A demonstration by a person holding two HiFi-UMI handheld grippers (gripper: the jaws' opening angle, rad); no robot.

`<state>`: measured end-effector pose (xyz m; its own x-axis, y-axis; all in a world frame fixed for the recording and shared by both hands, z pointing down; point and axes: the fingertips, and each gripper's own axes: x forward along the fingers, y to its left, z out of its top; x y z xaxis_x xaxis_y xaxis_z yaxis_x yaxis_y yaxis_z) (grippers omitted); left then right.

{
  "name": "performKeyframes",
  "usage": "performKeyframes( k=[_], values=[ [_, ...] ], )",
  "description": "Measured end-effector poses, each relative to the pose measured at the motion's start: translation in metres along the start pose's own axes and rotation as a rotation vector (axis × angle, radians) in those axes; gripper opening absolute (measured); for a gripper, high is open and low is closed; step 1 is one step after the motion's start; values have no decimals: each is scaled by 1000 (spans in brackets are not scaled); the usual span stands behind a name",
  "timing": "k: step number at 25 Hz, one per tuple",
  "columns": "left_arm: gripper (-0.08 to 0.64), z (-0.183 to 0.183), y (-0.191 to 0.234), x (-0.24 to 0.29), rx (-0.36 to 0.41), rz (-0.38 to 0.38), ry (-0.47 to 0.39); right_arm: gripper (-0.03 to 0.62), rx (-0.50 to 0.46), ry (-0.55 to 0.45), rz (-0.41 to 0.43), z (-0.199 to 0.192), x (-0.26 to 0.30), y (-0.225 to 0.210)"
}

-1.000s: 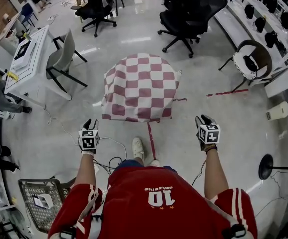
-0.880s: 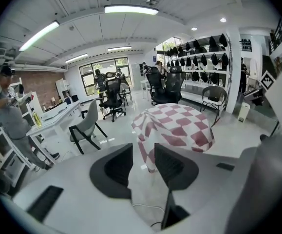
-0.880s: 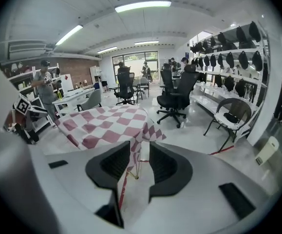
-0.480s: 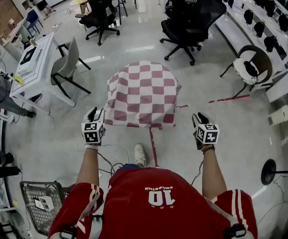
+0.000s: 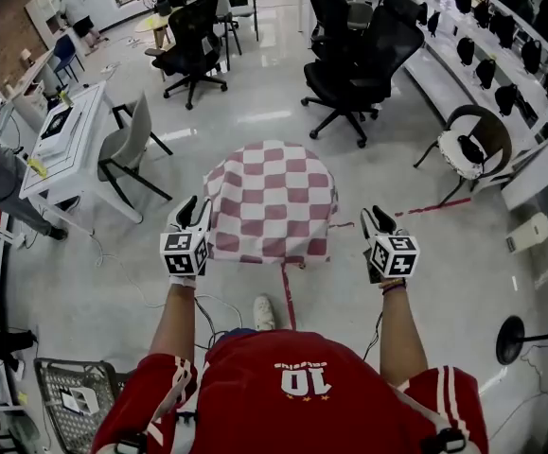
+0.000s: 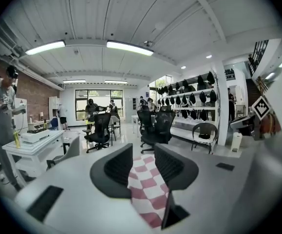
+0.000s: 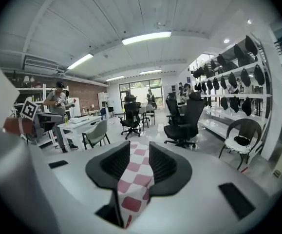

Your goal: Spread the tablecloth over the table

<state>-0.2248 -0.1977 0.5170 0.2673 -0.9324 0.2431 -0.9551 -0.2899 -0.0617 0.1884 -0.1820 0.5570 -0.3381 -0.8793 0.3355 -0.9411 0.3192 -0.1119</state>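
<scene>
So the tablecloth (image 5: 269,197) looks basically on already. The red-and-white check lies over a small table that it hides completely, with the top flat and the edges hanging down wherever I can see them. The near hem sits just ahead of the person's shoe (image 5: 264,312). The left gripper (image 5: 196,204) is up just beside the cloth's near-left corner. The right gripper (image 5: 376,216) is a bit off the near-right corner, with a strip of floor showing between. Both have their jaws part-way apart. In each gripper view the check pattern shows in the gap, but the pads don't look pressed on it, so I read both as holding nothing. What's left is probably just tidying, maybe a tug at the near corners to even the overhang. I can't tell how the far side hangs. Around it there are black chairs (image 5: 354,60) beyond the table and a white desk (image 5: 61,140) with a grey chair (image 5: 122,145) off to the left. A round chair (image 5: 472,135) is off to the right, and a wire basket (image 5: 75,391) sits by the person's left. Red tape (image 5: 288,291) and cables (image 5: 212,310) lie on the floor near the feet. Nothing stands between the grippers and the cloth; the cables are the only trip risk I see.
</scene>
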Motion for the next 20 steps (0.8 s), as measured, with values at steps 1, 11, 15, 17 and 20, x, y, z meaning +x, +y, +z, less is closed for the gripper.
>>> performKeyframes(
  k=[1, 11, 15, 17, 20],
  values=[
    [144, 10, -3, 0, 5, -8, -18, 130, -5, -24, 5, 13, -1, 4],
    [144, 100, -23, -10, 13, -48, -171, 119, -11, -212, 43, 110, -23, 36],
    [126, 123, -30, -17, 1, -56, -212, 103, -37, -247, 43, 131, -29, 49],
    [106, 132, -34, -20, -3, -58, -225, 92, -44, -263, 42, 139, -32, 53],
    [73, 139, -39, -23, -13, -53, -232, 71, -48, -275, 37, 146, -35, 56]
  ],
)
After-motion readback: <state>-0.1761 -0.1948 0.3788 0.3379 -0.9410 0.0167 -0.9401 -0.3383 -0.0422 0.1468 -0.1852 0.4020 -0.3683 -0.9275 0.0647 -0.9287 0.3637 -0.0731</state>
